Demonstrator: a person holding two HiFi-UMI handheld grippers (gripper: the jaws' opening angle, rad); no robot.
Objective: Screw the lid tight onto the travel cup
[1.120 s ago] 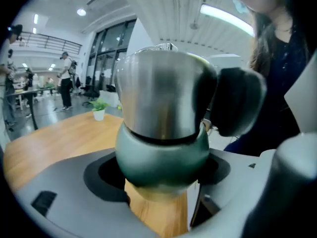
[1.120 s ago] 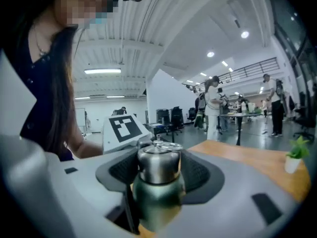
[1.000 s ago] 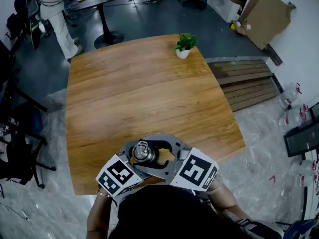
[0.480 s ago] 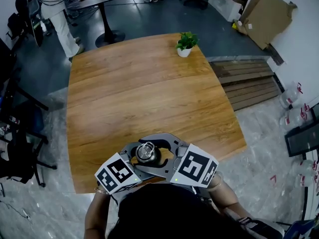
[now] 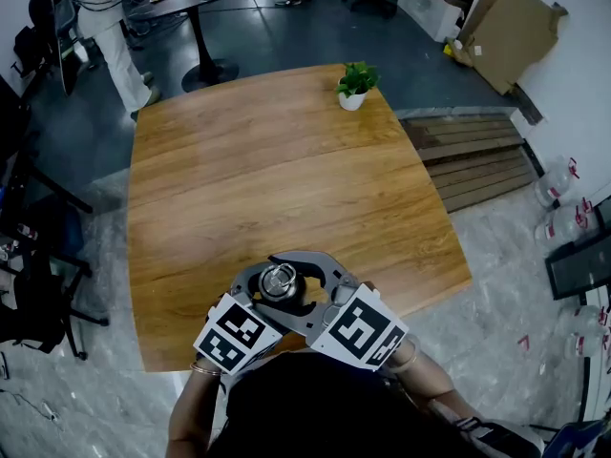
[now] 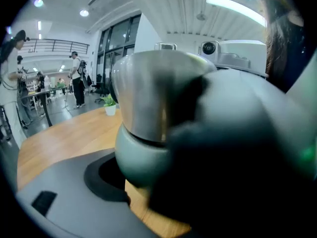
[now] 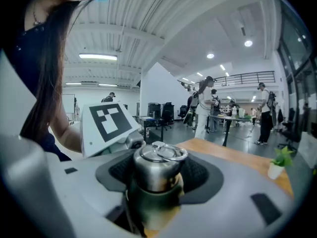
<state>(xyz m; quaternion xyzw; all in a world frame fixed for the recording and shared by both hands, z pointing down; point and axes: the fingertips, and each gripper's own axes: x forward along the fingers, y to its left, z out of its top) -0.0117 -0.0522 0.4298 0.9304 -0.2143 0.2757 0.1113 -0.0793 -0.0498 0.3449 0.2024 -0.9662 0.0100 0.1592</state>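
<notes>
Gripping the cup (image 6: 141, 155) by its grey body, my left gripper (image 6: 143, 180) presses both jaws on it at the near edge of the table (image 5: 267, 170). My right gripper (image 7: 157, 185) clamps the steel lid (image 7: 158, 166) on top, a jaw either side. A potted plant (image 5: 354, 86) stands at the far edge.

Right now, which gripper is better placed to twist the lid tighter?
Right. The right gripper has its pads at the steel lid, ready to turn it; the left gripper clamps the travel cup lower, on its green body, likely best for bracing.
</notes>
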